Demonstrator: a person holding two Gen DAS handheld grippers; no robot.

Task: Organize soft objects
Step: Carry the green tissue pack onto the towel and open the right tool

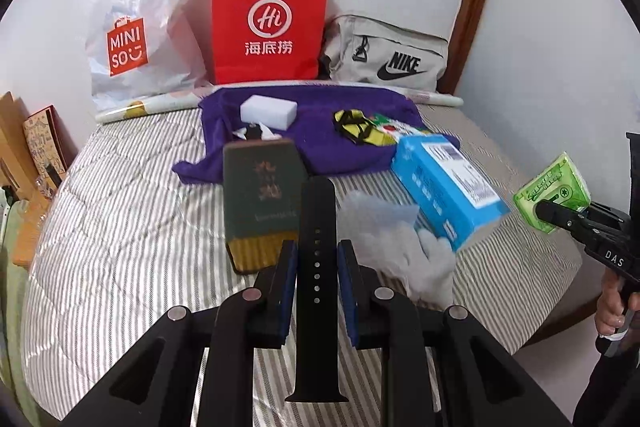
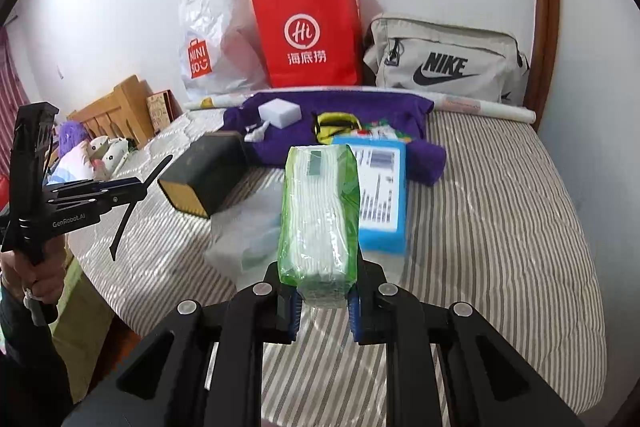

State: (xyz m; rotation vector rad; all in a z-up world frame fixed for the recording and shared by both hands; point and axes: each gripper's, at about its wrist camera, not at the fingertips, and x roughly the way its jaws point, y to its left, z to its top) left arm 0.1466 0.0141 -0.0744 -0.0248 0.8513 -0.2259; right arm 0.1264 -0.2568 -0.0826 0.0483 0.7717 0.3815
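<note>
Tongs on the left pinch a black watch strap lengthwise, right tongs clamp a green tissue pack pointing forward, both above the bed, the red paper bag straight ahead.
</note>
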